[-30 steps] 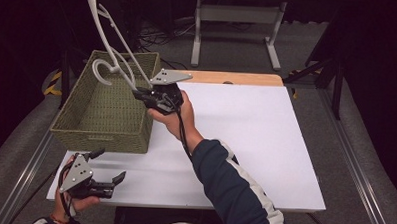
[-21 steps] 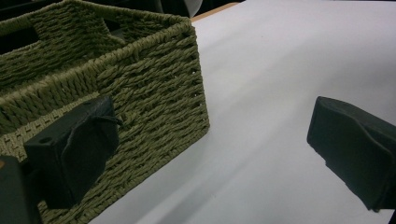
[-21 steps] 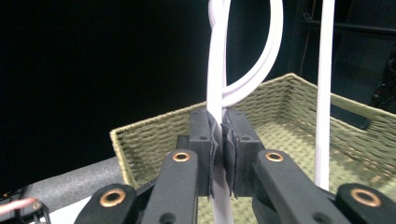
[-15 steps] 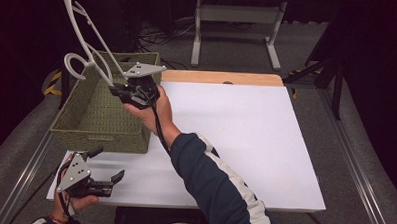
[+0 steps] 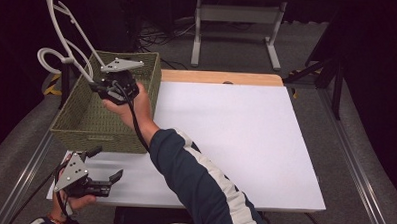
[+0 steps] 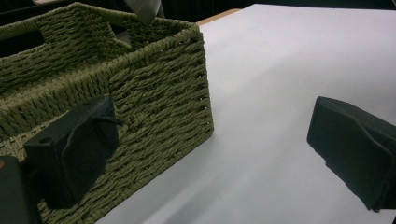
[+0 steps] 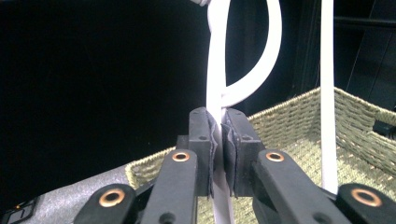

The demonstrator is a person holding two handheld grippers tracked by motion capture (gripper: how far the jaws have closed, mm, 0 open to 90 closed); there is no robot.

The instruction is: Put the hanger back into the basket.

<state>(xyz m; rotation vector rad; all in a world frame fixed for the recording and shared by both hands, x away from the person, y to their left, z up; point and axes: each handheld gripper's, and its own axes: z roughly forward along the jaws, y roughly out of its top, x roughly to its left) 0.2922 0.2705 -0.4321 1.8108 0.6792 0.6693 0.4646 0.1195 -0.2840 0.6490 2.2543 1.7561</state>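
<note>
A white plastic hanger [image 5: 47, 50] is held up and tilted above the left part of a green woven basket [image 5: 105, 134]. My right gripper [image 5: 95, 84] is shut on one thin bar of it, over the basket's inside. In the right gripper view the pads pinch the hanger [image 7: 216, 70] at the right gripper [image 7: 217, 126], with the basket [image 7: 299, 116] below and beyond. My left gripper [image 5: 106, 164] is open near the table's front left corner with nothing between its fingers. In the left gripper view, the left gripper [image 6: 215, 154] faces the basket's [image 6: 154, 88] near corner.
The basket stands on the left end of a white table top [image 5: 226, 133] with a wooden strip [image 5: 217, 77] along its far edge. A metal stand [image 5: 235, 13] stands on the floor behind. Grey rails run along both table sides.
My right gripper has carried the hanger leftward, from the basket's right rim to over its inside. The left gripper has stayed in place, open.
</note>
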